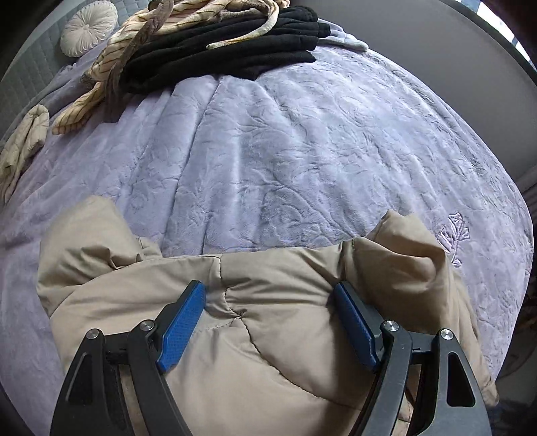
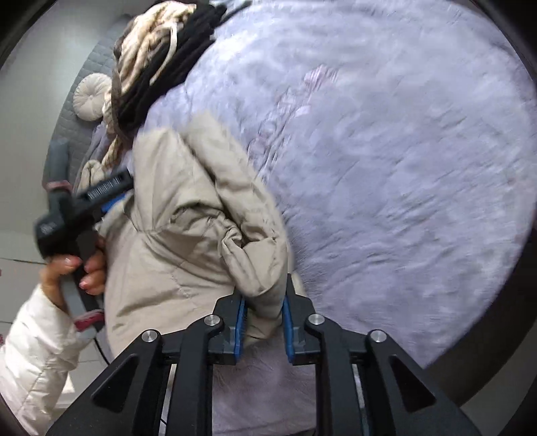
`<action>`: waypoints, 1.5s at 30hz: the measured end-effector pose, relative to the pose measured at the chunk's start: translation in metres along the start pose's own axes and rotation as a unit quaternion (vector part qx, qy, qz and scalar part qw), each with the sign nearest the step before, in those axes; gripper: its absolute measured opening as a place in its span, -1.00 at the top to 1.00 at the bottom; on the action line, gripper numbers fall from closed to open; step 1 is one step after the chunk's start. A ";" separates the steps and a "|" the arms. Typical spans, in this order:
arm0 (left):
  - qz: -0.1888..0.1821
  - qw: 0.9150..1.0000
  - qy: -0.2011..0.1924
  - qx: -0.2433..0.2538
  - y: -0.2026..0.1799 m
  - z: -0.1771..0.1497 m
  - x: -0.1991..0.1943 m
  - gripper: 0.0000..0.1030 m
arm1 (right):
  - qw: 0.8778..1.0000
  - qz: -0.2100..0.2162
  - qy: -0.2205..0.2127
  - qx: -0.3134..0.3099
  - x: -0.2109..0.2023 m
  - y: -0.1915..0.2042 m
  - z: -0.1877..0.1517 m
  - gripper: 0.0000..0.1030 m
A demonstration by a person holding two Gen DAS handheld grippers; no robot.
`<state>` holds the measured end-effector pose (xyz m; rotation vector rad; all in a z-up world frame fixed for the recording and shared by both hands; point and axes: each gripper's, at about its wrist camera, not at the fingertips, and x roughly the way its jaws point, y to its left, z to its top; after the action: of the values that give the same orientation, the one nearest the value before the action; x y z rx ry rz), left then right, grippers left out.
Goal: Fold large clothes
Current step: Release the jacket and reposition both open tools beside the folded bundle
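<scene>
A beige padded jacket (image 1: 255, 335) lies bunched at the near edge of a bed covered by a lilac plush blanket (image 1: 302, 141). My left gripper (image 1: 268, 295) is open, its blue pads wide apart with the jacket's quilted fabric bulging between them. In the right wrist view the jacket (image 2: 188, 228) hangs in a long bundle. My right gripper (image 2: 263, 312) is shut on a fold of its fabric. The left gripper (image 2: 110, 194) shows there at the jacket's left side, held by a hand in a white sleeve.
A pile of black and cream striped clothes (image 1: 214, 43) lies at the far end of the bed, also in the right wrist view (image 2: 157, 67). A round white cushion (image 1: 89, 28) rests against the grey headboard. A grey wall is to the right.
</scene>
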<state>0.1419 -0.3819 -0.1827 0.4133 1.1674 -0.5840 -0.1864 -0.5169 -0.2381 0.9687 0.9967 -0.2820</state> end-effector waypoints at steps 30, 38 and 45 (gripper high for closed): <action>0.018 0.993 0.005 -0.117 0.047 -0.076 -0.102 -0.75 | 0.968 -0.060 0.103 -0.223 0.074 0.058 0.020 0.71; 0.047 0.983 0.009 -0.180 0.064 -0.132 -0.118 -0.98 | 0.960 -0.055 0.137 -0.238 0.093 0.080 0.032 0.69; 0.043 0.976 0.015 -0.214 0.074 -0.155 -0.121 -0.98 | 0.960 -0.014 0.158 -0.232 0.076 0.096 0.058 0.02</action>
<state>0.0415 -0.2078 -0.1223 0.1024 1.2594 -0.2406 -0.0535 -0.4920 -0.2360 0.5776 1.2971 0.0892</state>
